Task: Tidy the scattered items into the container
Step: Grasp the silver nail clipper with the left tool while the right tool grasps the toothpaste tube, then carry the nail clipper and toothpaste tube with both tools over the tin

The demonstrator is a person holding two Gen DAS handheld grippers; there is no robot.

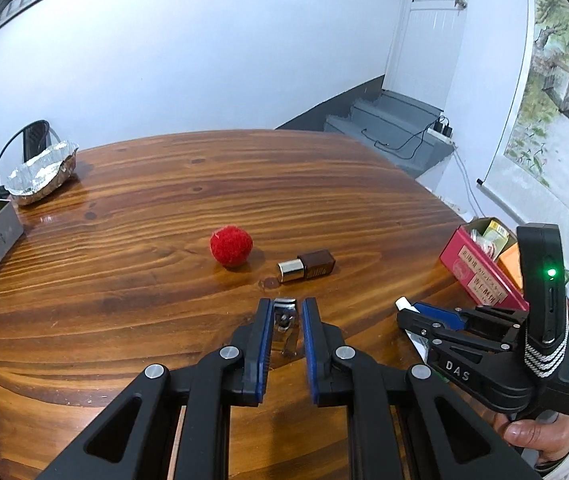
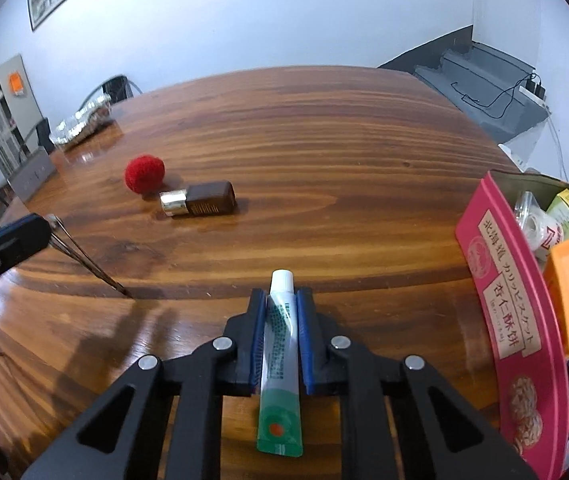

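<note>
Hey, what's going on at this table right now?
A person is tidying small items with two handheld grippers. The left gripper is shut on a metal nail clipper; the right gripper is shut on a small green-and-white tube. A red pom-pom ball and a brown bottle with a gold cap lie on the wooden table. The pink biscuit box, already holding items, sits to the right.

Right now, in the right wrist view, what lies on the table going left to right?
Crumpled foil tray → fuzzy red ball → brown bottle with gold cap → green-and-white tube shut in the right gripper → pink cardboard box holding assorted items.
</note>
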